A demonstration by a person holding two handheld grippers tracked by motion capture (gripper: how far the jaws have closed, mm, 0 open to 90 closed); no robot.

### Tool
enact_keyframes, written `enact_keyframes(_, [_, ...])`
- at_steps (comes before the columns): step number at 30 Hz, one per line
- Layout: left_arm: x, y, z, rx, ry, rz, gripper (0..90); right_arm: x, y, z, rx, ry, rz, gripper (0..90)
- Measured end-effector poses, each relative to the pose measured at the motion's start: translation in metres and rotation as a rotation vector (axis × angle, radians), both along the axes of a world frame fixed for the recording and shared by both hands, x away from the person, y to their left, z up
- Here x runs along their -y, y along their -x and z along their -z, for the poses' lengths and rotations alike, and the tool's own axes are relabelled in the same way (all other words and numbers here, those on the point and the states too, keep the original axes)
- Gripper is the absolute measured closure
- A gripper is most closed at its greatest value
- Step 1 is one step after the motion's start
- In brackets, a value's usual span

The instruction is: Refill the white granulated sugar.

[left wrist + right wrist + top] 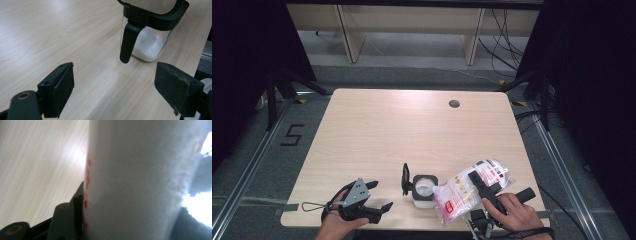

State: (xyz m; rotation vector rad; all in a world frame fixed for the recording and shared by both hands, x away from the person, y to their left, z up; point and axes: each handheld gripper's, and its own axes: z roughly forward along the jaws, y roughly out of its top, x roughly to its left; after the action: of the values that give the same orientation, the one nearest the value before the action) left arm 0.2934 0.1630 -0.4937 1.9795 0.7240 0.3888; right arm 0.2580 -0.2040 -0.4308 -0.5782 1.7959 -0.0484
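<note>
Clear jar (424, 191) between spread left fingers (63, 91) and right-gripped bag (472, 189).

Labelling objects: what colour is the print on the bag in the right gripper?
Red print on a clear bag of white powder, clearest in the high view.

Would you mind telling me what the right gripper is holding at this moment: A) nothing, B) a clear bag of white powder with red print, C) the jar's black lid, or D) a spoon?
B: the right gripper is clamped on the bag, tilted beside the open jar.
</note>
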Motion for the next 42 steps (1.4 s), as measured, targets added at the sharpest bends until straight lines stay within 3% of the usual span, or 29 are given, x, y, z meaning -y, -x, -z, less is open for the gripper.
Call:
enact_keyframes(13, [0.0001,0.0001,0.0002,-0.011,0.002,0.0,15.9,0.0,-0.0005,-0.0012,-0.001,0.011,-0.002,48.4])
enact_keyframes(17, [-0.0006,-0.0009,-0.0006,0.008,-0.016,0.013,15.9,0.0,-0.0005,-0.0013,-0.001,0.012,-0.003,48.5])
enact_keyframes(21, [-0.0006,-0.001,-0.0004,0.008,-0.016,0.013,15.9,0.0,-0.0005,-0.0012,-0.001,0.007,-0.003,48.5])
enact_keyframes(23, [0.0003,0.0004,0.0001,-0.011,0.0,-0.003,15.9,0.0,-0.0006,-0.0012,-0.002,0.006,-0.004,48.6])
enact_keyframes(32, [-0.0002,0.0,-0.0001,-0.001,-0.003,0.0,15.9,0.0009,-0.0008,-0.0008,-0.002,0.001,-0.008,48.6])
enact_keyframes(34, [0.0,0.0001,0.0,-0.005,0.0,-0.002,15.9,0.0021,-0.0001,0.0011,-0.013,-0.024,0.017,48.7])
enact_keyframes(35, [-0.0001,0.0,-0.0001,-0.002,-0.002,-0.002,15.9,0.0004,-0.0013,-0.0012,0.002,0.001,-0.012,48.7])
enact_keyframes(38, [-0.0002,0.0,-0.0002,-0.001,-0.003,-0.001,15.9,0.0012,-0.0013,-0.0005,-0.005,-0.003,-0.009,48.7])
enact_keyframes(39, [0.0002,0.0004,0.0,-0.008,0.002,-0.003,15.9,0.0004,-0.0012,-0.0017,0.011,0.007,-0.017,48.7])
enact_keyframes(42, [0.0001,0.0002,0.0001,-0.011,0.002,0.0,15.9,0.0018,-0.0004,0.0004,-0.013,-0.015,0.008,48.7])
